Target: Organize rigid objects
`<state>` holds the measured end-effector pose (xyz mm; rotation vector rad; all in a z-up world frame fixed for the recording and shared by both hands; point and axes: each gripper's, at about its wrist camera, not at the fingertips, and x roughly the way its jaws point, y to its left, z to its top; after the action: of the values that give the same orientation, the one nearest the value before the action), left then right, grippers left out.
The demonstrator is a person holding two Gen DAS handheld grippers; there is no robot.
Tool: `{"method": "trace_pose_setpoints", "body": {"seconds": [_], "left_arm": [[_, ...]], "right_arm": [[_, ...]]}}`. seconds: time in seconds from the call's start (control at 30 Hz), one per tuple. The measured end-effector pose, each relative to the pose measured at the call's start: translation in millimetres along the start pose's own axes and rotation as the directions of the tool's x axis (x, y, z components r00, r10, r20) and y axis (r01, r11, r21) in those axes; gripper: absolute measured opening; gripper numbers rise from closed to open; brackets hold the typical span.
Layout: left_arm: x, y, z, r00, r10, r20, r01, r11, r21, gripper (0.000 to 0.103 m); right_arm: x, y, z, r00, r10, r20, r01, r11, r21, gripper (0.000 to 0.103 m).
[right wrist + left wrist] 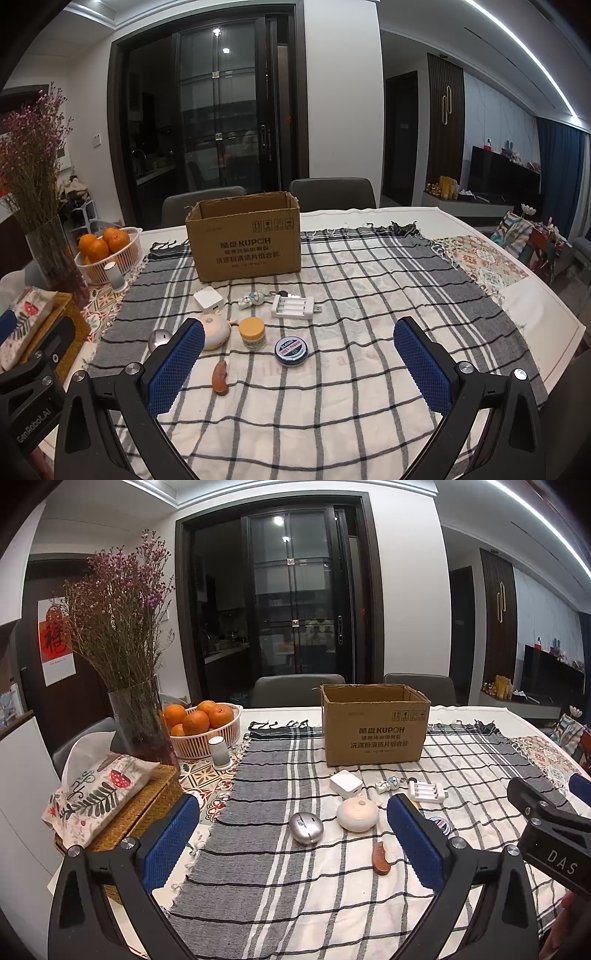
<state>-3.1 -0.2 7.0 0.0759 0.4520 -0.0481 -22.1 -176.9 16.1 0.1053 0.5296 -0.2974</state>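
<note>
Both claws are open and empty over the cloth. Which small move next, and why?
Probably ease the right claw forward and down to the round tin. It lies nearest between the open jaws, flat on the checked cloth and apart from the yellow-lidded jar; the open cardboard box waits behind.

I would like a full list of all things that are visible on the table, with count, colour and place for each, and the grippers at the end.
cardboard box: 1, brown, open, back of cloth
checked cloth: 1, grey and white, over table
charger cube: 1, white, before box
figure keychain: 1, white and blue, beside cube
battery charger: 1, white, right of keychain
round device: 1, white, centre
oval case: 1, silver, left of device
jar: 1, yellow lid
tin: 1, dark, round
wooden piece: 1, brown, nearest
orange basket: 1, white, left
vase: 1, glass, dried flowers
tissue box: 1, patterned
left gripper: blue pads, open
right gripper: blue pads, open
</note>
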Motion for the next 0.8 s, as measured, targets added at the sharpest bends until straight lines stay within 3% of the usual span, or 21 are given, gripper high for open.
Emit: {"method": "trace_pose_setpoints", "body": {"seconds": [0.8], "left_arm": [[2.3,0.0,-3.1,1.000,0.001,-0.005,-0.001,1.000,0.006,0.103]], "right_arm": [[1.4,1.4,-1.4,1.000,0.002,-0.008,-0.002,1.000,0.000,0.103]]}}
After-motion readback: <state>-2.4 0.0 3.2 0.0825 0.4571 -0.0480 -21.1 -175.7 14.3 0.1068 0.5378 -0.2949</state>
